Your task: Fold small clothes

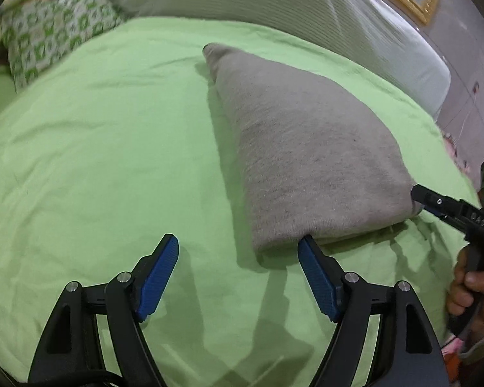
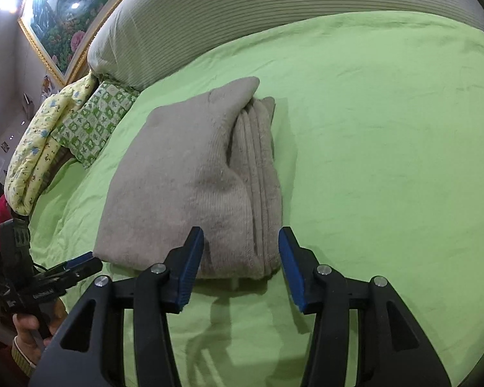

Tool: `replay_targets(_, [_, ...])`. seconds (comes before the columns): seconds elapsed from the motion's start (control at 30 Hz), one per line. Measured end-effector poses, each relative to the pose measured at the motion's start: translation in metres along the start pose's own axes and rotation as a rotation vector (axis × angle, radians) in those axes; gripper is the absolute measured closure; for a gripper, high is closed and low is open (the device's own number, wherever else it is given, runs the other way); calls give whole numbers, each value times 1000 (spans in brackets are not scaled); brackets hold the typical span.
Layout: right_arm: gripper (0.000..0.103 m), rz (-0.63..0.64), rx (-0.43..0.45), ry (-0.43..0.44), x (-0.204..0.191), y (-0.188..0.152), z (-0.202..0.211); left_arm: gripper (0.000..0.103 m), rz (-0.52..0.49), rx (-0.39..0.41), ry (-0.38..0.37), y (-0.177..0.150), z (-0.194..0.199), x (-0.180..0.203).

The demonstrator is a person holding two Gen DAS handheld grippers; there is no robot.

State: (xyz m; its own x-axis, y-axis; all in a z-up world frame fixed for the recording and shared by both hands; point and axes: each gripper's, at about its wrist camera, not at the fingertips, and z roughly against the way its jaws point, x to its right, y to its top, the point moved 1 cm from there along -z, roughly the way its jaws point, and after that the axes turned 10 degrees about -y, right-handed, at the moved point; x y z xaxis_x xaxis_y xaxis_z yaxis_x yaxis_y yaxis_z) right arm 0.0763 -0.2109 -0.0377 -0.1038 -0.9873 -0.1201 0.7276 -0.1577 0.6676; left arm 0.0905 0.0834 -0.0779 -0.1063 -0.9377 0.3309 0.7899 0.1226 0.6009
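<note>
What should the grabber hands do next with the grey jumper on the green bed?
Probably draw both grippers back. The grey jumper already lies folded in layers on the green sheet, and the left gripper and right gripper both stand open with nothing held.

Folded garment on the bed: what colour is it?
Plain grey-beige knit garment, no pattern, on the green sheet. Shows best in the right wrist view.

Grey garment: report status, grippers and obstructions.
Both hand-held grippers open, left, right, holding nothing. Grey garment folded on green sheet. Nothing in the way.
</note>
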Motion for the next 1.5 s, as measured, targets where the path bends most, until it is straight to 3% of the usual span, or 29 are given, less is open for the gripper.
replay_targets(0.1, [56, 17, -1, -9, -4, -1, -4, 30, -45, 9, 28, 2, -7, 6])
replay_targets(0.13, [61, 21, -6, -8, -5, -2, -6, 38, -63, 4, 56, 2, -11, 8])
replay_targets(0.17, [76, 25, -14, -19, -6, -3, -8, 49, -61, -9, 64, 6, -19, 5])
replay_targets(0.2, [86, 25, -15, -33, -6, -4, -8, 54, -47, -13, 50, 6, -19, 3])
replay_targets(0.3, [95, 31, 5, -43, -3, -3, -1, 56, -32, -6, 40, 0, -16, -4])
replay_targets(0.53, [95, -14, -41, -33, 11, -10, -10, 57, 13, -8, -42, -2, -3, -13])
replay_targets(0.57, [88, -19, -44, -49, 12, -8, -6, 57, 15, -3, -55, -1, 3, -12])
replay_targets(0.6, [79, -23, -38, -75, 12, -7, -1, 57, 21, 13, -73, 1, 11, -12])
replay_targets(0.63, [76, -24, -19, -88, 11, -5, 6, 56, 27, 27, -88, 3, 17, -13])
replay_targets(0.7, [76, -18, 33, -83, 6, 2, 17, 54, 55, 63, -137, 12, 29, -12])
replay_targets(0.77, [76, 4, 90, -18, -8, 15, 26, 48, 78, 82, -174, 22, 32, -9])
replay_targets(0.93, [76, 97, 71, 42, -50, 37, -3, 47, 73, 58, -157, 32, 7, 5])
replay_targets(1.0, [76, 84, 21, 22, -50, 38, -22, 47, 75, 20, -137, 31, -9, 7])
replay_targets(1.1, [81, 47, -31, -31, -36, 32, -41, 45, 77, -68, -51, 20, -37, 2])
replay_targets(1.5, [79, 7, -11, -42, -17, 16, -18, 44, 93, -25, -69, 10, -14, 9])
